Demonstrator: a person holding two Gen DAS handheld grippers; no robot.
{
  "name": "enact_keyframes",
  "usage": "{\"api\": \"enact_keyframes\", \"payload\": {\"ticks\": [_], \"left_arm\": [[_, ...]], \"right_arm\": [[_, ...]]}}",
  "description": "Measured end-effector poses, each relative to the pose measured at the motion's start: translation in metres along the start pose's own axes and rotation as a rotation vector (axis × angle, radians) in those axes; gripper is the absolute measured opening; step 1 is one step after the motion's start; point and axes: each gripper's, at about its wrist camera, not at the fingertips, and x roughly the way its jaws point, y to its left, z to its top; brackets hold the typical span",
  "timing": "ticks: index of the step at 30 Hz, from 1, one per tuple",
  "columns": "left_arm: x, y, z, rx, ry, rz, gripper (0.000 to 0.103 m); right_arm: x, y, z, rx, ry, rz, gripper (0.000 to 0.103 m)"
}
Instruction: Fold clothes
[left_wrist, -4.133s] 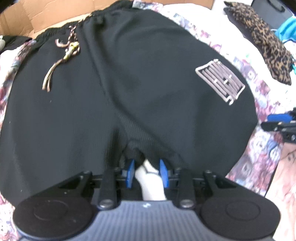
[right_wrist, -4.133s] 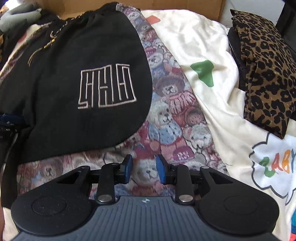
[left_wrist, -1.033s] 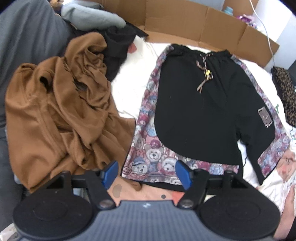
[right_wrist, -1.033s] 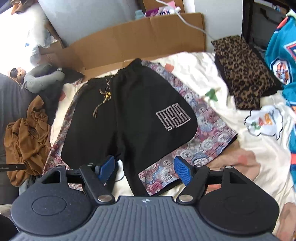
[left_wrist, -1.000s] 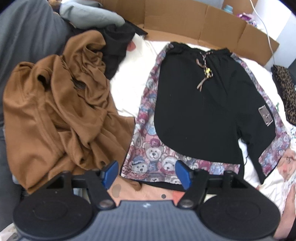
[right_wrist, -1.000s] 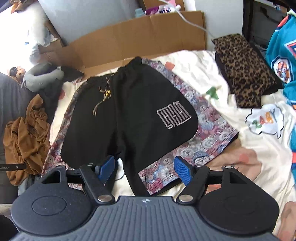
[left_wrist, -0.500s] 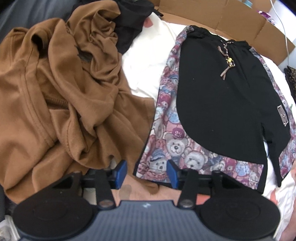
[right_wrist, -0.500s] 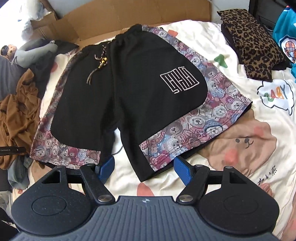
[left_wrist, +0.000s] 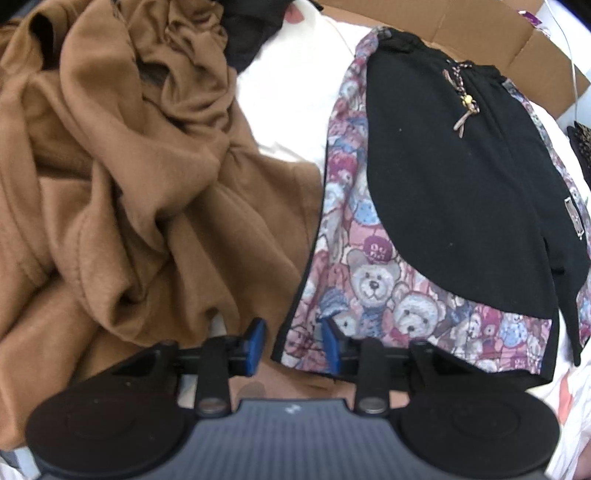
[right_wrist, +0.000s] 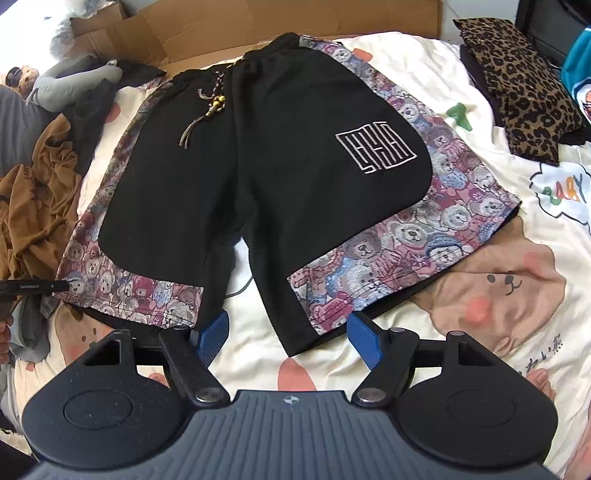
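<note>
Left wrist view: left gripper low over bed, jaws part-open, nothing held, straddling outer hem corner of shorts. Brown garment heaped just beside; pinch bear-print hem only, keep clear of brown cloth.

Right wrist view: right gripper wide open, empty, hovering near other leg's hem. Shorts lie flat on bedsheet, waistband far, drawstring on top. Grab both hems level w/ each other, fold evenly.
</note>
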Motion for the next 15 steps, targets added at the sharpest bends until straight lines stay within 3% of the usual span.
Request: {"api": "enact_keyframes", "payload": {"ticks": [3, 6, 15], "left_arm": [[0.0, 0.004, -0.002, -0.025, -0.008, -0.027, 0.017], [-0.007, 0.007, -0.005, -0.038, -0.02, -0.051, 0.012], [-0.039, -0.016, 0.0, -0.003, -0.04, -0.098, 0.009]], "right_arm": [[0.004, 0.006, 0.002, -0.01, 0.001, 0.001, 0.076], [0.008, 0.011, 0.004, -0.012, -0.004, 0.019, 0.076], [0.012, 0.037, 0.015, -0.068, -0.014, 0.079, 0.076]]}}
